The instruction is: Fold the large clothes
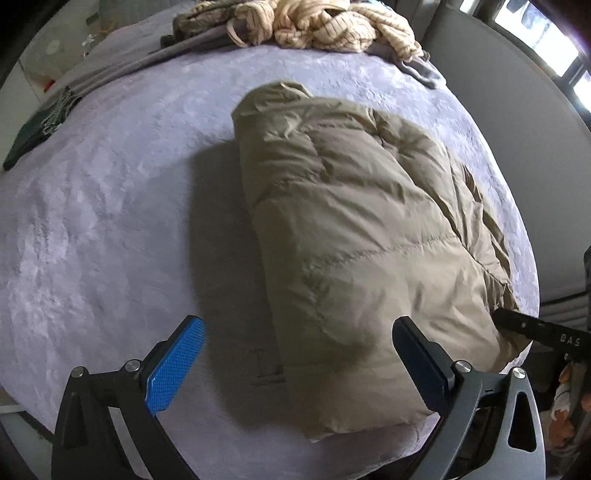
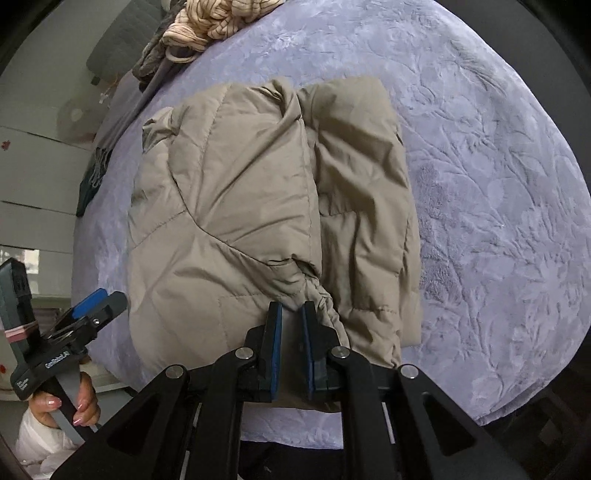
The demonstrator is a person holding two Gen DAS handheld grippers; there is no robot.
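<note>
Khaki puffer jacket (image 1: 354, 236) lies folded into a thick bundle on the bed (image 1: 110, 221), which wears a lilac embossed fleece cover; bundle sits toward the near edge, long axis running away from the cameras.

Left tongs (image 1: 299, 365) stand wide apart, nothing between the pads; blue pad (image 1: 173, 365) over bare cover just left of the bundle, the other finger over the bundle's near corner; cannot tell whether it touches the fabric; a person's hand (image 2: 70, 406) grips this tool's handle, white sleeve below it, seen at the left edge of the right wrist view.

Right tongs (image 2: 291, 343) nearly together, narrow gap showing between the blue pads; tips at a gathered elastic cuff or hem (image 2: 314, 295) of the jacket at the near edge; fabric bunches right at the tips, but pads do not look pressed on it; cannot tell for sure if a fold is pinched lower down.

Right wrist view: jacket's top layer folded over from the left, seam line down the middle, second layer exposed on the right.

Far end of bed: heap of cream striped clothes (image 1: 325, 26) on grey cloth; dark green item (image 1: 37, 125) at the far left edge of the cover.
</note>
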